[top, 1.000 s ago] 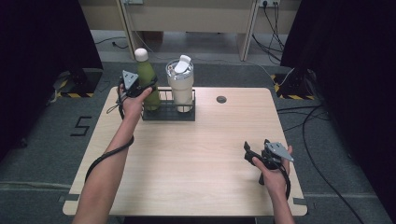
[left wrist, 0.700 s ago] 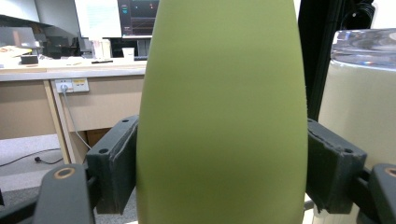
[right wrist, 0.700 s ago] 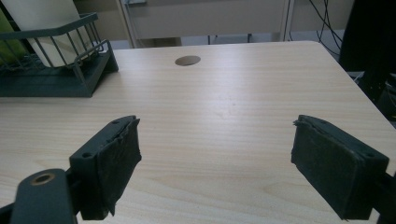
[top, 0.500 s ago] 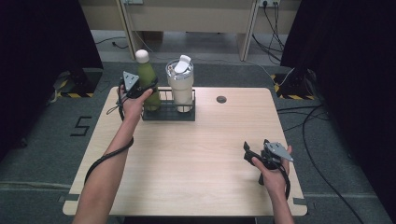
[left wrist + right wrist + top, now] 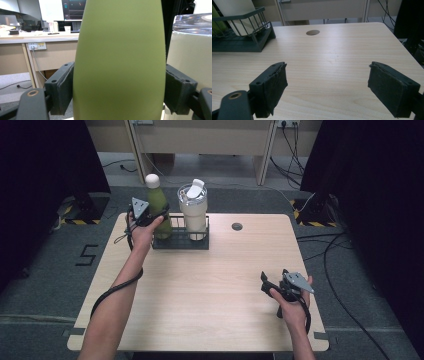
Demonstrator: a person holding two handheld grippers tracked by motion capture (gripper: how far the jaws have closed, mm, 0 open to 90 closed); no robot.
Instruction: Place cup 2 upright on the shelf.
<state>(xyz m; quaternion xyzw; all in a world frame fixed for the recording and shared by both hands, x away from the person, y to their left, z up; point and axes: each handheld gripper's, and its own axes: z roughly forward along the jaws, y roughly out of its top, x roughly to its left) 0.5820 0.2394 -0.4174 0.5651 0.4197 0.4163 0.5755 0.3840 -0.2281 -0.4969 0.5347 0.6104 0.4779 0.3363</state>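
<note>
While left arm stretches forward, hand-held gripper flanks green bottle.

2 black pads spread wide over bare wooden table, dark wire rack far left

— Where do the cameras sit?
— One looks down from above the surface. One rides each hand-held gripper: the left close against the green bottle, the right low over the wood.
— Shared?
— The wire rack.
</note>
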